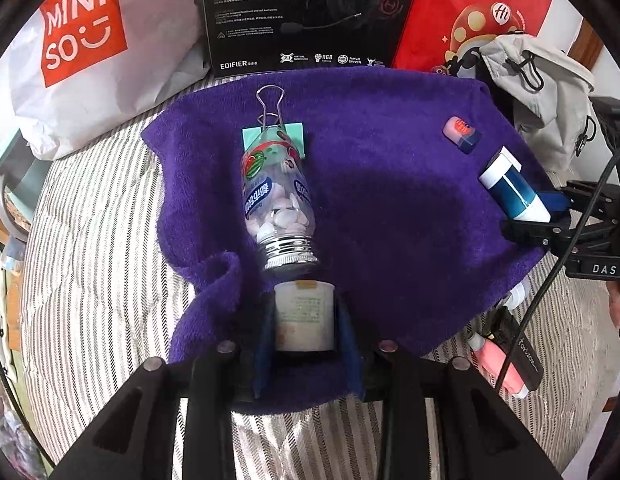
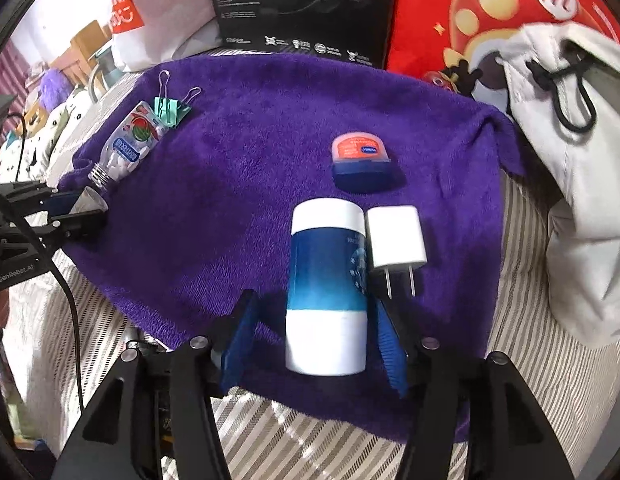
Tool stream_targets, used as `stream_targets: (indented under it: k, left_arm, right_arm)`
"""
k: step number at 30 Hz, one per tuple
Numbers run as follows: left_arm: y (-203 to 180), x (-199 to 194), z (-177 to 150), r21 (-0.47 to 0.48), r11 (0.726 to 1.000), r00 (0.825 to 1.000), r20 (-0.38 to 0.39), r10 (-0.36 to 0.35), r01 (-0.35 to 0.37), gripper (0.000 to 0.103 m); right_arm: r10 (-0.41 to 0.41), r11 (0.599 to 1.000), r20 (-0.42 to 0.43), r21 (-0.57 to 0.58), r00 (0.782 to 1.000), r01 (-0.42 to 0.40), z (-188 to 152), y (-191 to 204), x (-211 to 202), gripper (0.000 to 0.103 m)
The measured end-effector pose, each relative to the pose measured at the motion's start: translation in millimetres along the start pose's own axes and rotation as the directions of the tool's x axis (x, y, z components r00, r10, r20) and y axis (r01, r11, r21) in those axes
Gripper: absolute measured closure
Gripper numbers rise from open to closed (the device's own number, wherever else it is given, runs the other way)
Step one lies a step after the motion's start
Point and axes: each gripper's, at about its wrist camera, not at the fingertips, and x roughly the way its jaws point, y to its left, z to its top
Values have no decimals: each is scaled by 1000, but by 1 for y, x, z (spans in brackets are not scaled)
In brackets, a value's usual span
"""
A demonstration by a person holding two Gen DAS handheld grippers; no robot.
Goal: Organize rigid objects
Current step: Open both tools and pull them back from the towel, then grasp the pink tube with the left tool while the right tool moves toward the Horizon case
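A purple towel (image 1: pixel 390 208) lies on the striped bed. My left gripper (image 1: pixel 305 320) is shut on a small white jar (image 1: pixel 305 316), right behind the silver cap of a clear candy bottle (image 1: pixel 275 196) lying next to a green binder clip (image 1: pixel 274 128). My right gripper (image 2: pixel 316 316) stands open around a blue and white bottle (image 2: pixel 328 288); there is a gap at the left finger. A white charger plug (image 2: pixel 396 240) lies beside the bottle, and a small red and blue tin (image 2: pixel 360 160) lies beyond it. The bottle (image 1: pixel 514 190) and tin (image 1: pixel 462 132) also show in the left wrist view.
A Miniso bag (image 1: pixel 81 52), a black Edifier box (image 1: pixel 301 12) and a red bag (image 1: pixel 478 12) stand behind the towel. A grey drawstring pouch (image 2: pixel 570 160) lies at the right. A pink item and a black item (image 1: pixel 510 356) lie off the towel's right edge.
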Motion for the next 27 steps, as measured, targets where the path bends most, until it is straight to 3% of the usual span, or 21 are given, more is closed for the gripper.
stream_targets:
  k: [5, 8, 12, 14, 17, 19, 22, 27]
  left_arm:
    - [1, -11, -5, -24, 997, 997, 21, -74, 74, 43]
    - [-3, -21, -10, 32, 997, 996, 56, -74, 73, 24]
    - [-8, -33, -19, 49, 996, 994, 81, -73, 69, 18]
    - [-11, -37, -24, 52, 996, 994, 84, -74, 70, 6]
    - [-15, -40, -32, 43, 996, 993, 82, -83, 80, 3]
    - [-20, -37, -39, 38, 995, 993, 62, -100, 97, 3]
    - [-32, -31, -50, 36, 994, 994, 40, -104, 103, 3]
    - [-52, -14, -64, -13, 991, 991, 25, -133, 133, 3]
  right_arm:
    - [21, 999, 5, 38, 1000, -21, -7, -7, -14, 43]
    - [14, 999, 20, 40, 1000, -14, -11, -6, -27, 41]
    - [4, 999, 58, 53, 998, -7, -24, -3, -46, 29]
    - [2, 998, 82, 67, 997, -7, -34, -3, -55, 27]
    - [6, 994, 110, 105, 994, -18, -56, -7, -71, 25]
    - [-20, 992, 125, 123, 992, 4, -70, -6, -79, 11]
    - [-56, 988, 143, 149, 988, 35, -94, -5, -90, 1]
    - [-42, 975, 160, 220, 986, 6, -130, -10, -97, 0]
